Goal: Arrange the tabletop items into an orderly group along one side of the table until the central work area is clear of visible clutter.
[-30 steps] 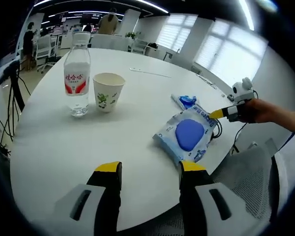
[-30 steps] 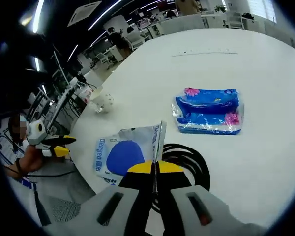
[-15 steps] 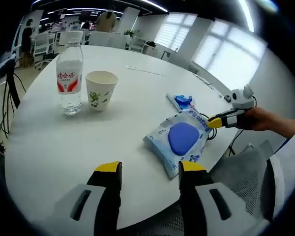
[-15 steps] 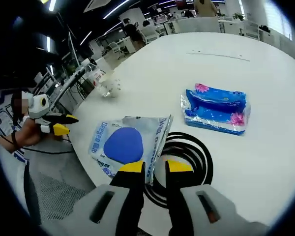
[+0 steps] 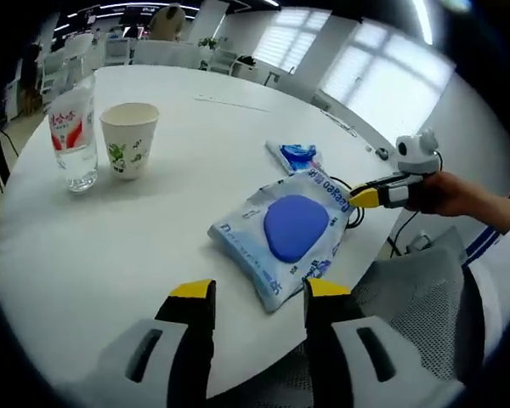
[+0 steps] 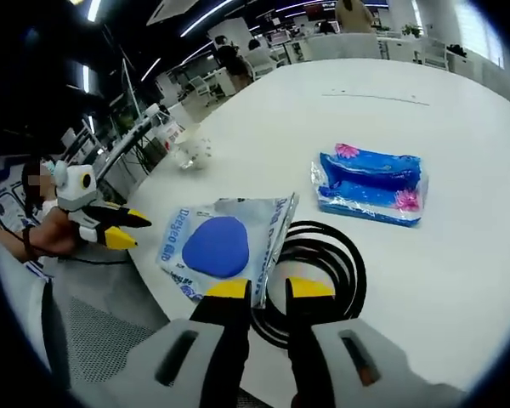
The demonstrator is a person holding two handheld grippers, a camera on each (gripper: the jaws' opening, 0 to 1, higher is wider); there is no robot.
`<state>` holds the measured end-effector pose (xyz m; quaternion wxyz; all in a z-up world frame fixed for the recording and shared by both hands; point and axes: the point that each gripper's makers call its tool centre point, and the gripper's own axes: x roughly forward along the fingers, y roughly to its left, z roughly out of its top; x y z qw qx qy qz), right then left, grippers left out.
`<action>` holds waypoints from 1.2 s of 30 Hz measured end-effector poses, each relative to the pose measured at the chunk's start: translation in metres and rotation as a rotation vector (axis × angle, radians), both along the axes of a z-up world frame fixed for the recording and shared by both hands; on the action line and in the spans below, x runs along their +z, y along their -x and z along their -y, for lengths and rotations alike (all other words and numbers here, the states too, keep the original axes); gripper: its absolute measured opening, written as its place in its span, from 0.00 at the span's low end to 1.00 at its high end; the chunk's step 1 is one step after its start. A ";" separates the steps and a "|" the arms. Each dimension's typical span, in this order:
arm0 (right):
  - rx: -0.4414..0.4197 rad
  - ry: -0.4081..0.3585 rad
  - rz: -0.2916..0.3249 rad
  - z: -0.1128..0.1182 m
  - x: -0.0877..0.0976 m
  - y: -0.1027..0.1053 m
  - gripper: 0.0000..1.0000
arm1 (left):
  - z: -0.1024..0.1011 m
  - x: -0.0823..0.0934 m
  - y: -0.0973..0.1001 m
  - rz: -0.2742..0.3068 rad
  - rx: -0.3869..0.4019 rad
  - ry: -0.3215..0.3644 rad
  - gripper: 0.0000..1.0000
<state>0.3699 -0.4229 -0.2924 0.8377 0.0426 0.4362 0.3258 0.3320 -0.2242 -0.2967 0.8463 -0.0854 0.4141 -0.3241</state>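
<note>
A blue-and-white wipes pack with a blue oval lid lies flat near the table edge. Just ahead of it, my left gripper stands open with nothing between its jaws. A water bottle and a paper cup stand upright at the far left. In the right gripper view, my right gripper is open at the wipes pack's near edge, over a coiled black cable. A blue tissue pack lies beyond. The hand-held right gripper shows past the wipes pack.
The round white table has open surface between the cup and the wipes pack. A grey mesh chair stands by the near edge. The left gripper is off the table's rim in the right gripper view. Office desks and chairs stand far behind.
My right gripper was shut on the wipes pack's edge; it has opened and let go. The pack now lies flat. The left gripper's camera has drifted right, nearer the pack.
</note>
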 end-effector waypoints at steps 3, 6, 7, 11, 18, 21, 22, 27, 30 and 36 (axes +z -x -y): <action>0.005 0.002 -0.001 -0.003 0.000 0.002 0.13 | 0.007 -0.007 0.000 -0.011 -0.022 -0.011 0.38; -0.003 -0.001 -0.001 -0.004 0.000 0.002 0.13 | 0.011 -0.012 0.002 -0.025 -0.038 -0.017 0.36; -0.008 -0.002 0.000 -0.004 -0.001 0.002 0.13 | 0.013 -0.014 0.004 -0.038 -0.039 -0.010 0.35; -0.012 -0.004 -0.006 -0.005 -0.004 0.003 0.13 | 0.020 -0.018 0.003 -0.068 -0.020 0.027 0.32; -0.006 0.001 -0.008 -0.007 -0.005 0.004 0.09 | 0.023 -0.031 0.008 -0.099 -0.070 -0.038 0.23; 0.001 0.003 -0.011 -0.011 -0.007 0.006 0.03 | 0.025 -0.033 0.009 -0.102 -0.080 -0.047 0.11; -0.002 0.003 -0.008 -0.011 -0.006 0.006 0.02 | 0.023 -0.034 0.009 -0.102 -0.082 -0.060 0.08; 0.013 0.001 -0.010 -0.018 -0.006 0.008 0.00 | 0.016 -0.033 0.007 -0.105 -0.066 -0.061 0.01; 0.031 -0.007 -0.009 -0.024 -0.004 0.007 0.00 | 0.008 -0.027 0.003 -0.095 -0.032 -0.058 0.00; 0.068 -0.003 0.015 -0.040 0.001 -0.010 0.00 | -0.003 -0.019 -0.008 -0.079 0.009 -0.061 0.00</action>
